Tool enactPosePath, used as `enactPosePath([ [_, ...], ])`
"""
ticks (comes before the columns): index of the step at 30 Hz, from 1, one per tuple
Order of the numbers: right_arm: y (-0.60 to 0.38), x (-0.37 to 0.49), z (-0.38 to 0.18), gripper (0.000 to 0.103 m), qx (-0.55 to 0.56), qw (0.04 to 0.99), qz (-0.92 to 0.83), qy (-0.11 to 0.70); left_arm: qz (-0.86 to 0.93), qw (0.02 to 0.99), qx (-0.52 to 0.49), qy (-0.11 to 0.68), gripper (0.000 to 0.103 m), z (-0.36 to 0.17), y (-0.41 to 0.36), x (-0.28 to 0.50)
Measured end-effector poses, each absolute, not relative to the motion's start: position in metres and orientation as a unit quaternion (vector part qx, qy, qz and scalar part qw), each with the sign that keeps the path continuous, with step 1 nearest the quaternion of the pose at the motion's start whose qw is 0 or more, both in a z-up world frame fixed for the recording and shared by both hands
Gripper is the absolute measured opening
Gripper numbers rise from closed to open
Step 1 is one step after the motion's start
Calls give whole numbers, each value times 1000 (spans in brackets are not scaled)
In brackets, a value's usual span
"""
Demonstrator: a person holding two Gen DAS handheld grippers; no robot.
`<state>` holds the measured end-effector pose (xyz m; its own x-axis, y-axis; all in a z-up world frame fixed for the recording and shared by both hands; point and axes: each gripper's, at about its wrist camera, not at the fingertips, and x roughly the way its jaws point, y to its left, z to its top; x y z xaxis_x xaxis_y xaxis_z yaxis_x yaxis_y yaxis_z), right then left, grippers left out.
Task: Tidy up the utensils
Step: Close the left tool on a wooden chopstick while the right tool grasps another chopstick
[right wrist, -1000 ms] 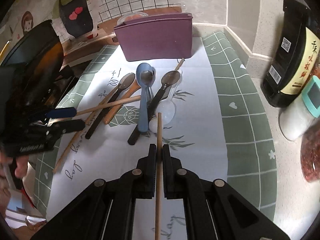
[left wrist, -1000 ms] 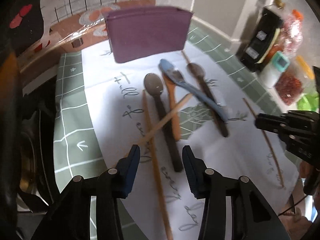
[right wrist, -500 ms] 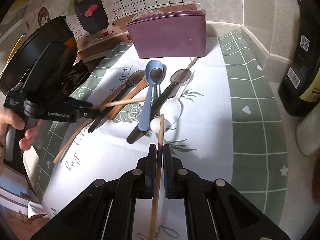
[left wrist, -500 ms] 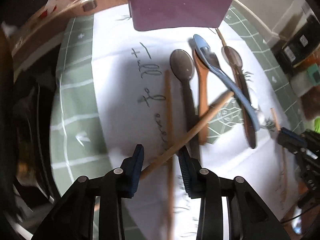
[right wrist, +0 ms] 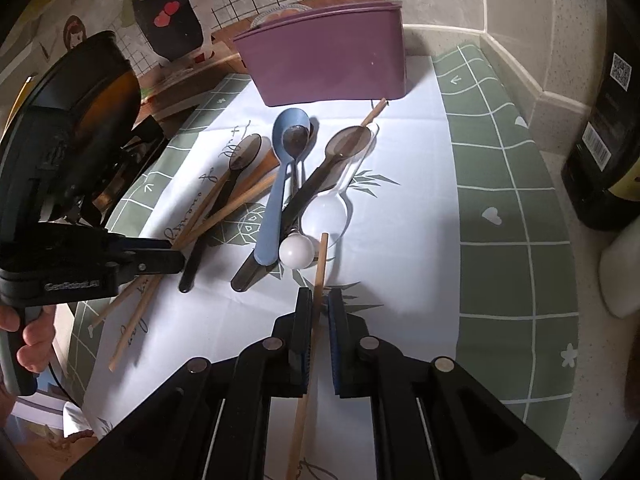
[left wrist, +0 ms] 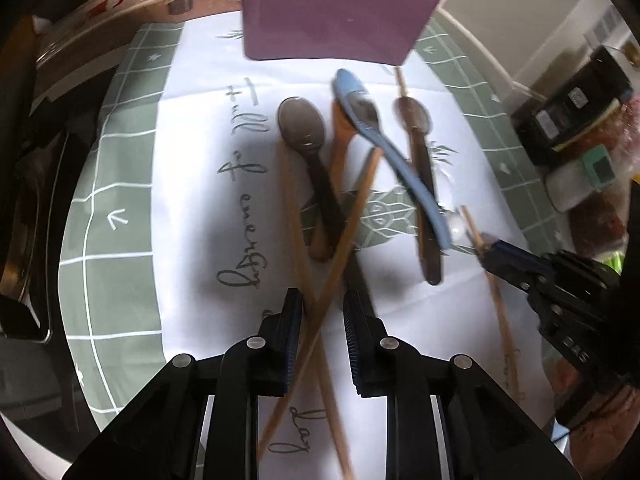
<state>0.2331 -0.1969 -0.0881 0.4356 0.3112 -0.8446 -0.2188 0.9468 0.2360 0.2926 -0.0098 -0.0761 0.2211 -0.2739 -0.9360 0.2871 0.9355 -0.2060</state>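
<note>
A: Purple holder (left wrist: 336, 20) stood beyond both grippers. Left gripper (left wrist: 320, 312)?
B: Jaws closing around two crossed chopsticks (left wrist: 352, 224), not yet pinching.
A: Right gripper (right wrist: 319, 308)?
B: Jaws opening; one chopstick (right wrist: 318, 276) lay between them.

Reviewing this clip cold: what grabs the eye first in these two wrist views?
A jumble of spoons and chopsticks on the white cloth, the blue spoon lying across them, before the purple bin. The left gripper is closing over two crossed wooden chopsticks. The right gripper is opening around one chopstick.
</note>
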Motion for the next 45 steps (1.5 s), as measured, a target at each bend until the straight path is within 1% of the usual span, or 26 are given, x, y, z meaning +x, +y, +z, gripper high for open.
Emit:
enactPosePath([
  [4, -196, 234, -88, 20, 52, 843, 152, 514, -235, 766, 24, 597, 22, -69, -18, 293],
  [5, -194, 233, -87, 21, 51, 843, 152, 514, -241, 763, 32, 598, 22, -69, -23, 294],
  [7, -192, 231, -88, 21, 44, 844, 150, 513, -239, 760, 57, 602, 22, -72, -31, 297],
  [11, -190, 226, -88, 21, 28, 847, 147, 509, -228, 762, 71, 602, 22, -70, -34, 303],
  [17, -196, 222, -89, 21, 41, 848, 152, 507, -250, 758, 90, 596, 22, -59, -60, 317],
  [22, -198, 218, -88, 21, 45, 848, 156, 504, -227, 748, 110, 614, 22, -73, -78, 332],
  [25, -201, 215, -87, 21, 44, 849, 159, 503, -214, 738, 107, 632, 22, -85, -79, 338],
  [28, -207, 213, -86, 21, 50, 849, 158, 501, -211, 740, 97, 631, 22, -83, -79, 341],
  [30, -211, 213, -86, 21, 59, 849, 156, 501, -209, 738, 92, 635, 24, -83, -79, 343],
  [32, -215, 215, -86, 21, 64, 849, 153, 502, -211, 734, 95, 639, 29, -83, -80, 344],
  [36, -213, 220, -81, 21, 57, 850, 154, 500, -202, 740, 100, 634, 30, -85, -88, 342],
  [37, -211, 221, -79, 21, 54, 851, 155, 499, -198, 745, 91, 630, 29, -84, -87, 341],
  [39, -206, 223, -77, 22, 47, 852, 156, 498, -193, 757, 78, 619, 16, -84, -83, 335],
  [40, -204, 225, -76, 23, 44, 852, 155, 498, -192, 762, 74, 614, 8, -84, -79, 330],
  [41, -203, 226, -76, 25, 42, 852, 153, 499, -191, 768, 64, 608, 7, -84, -74, 325],
  [43, -202, 226, -77, 29, 39, 853, 146, 500, -181, 784, 38, 593, 7, -82, -62, 312],
  [45, -203, 225, -78, 30, 36, 851, 147, 502, -167, 811, 23, 561, 7, -73, -48, 296],
])
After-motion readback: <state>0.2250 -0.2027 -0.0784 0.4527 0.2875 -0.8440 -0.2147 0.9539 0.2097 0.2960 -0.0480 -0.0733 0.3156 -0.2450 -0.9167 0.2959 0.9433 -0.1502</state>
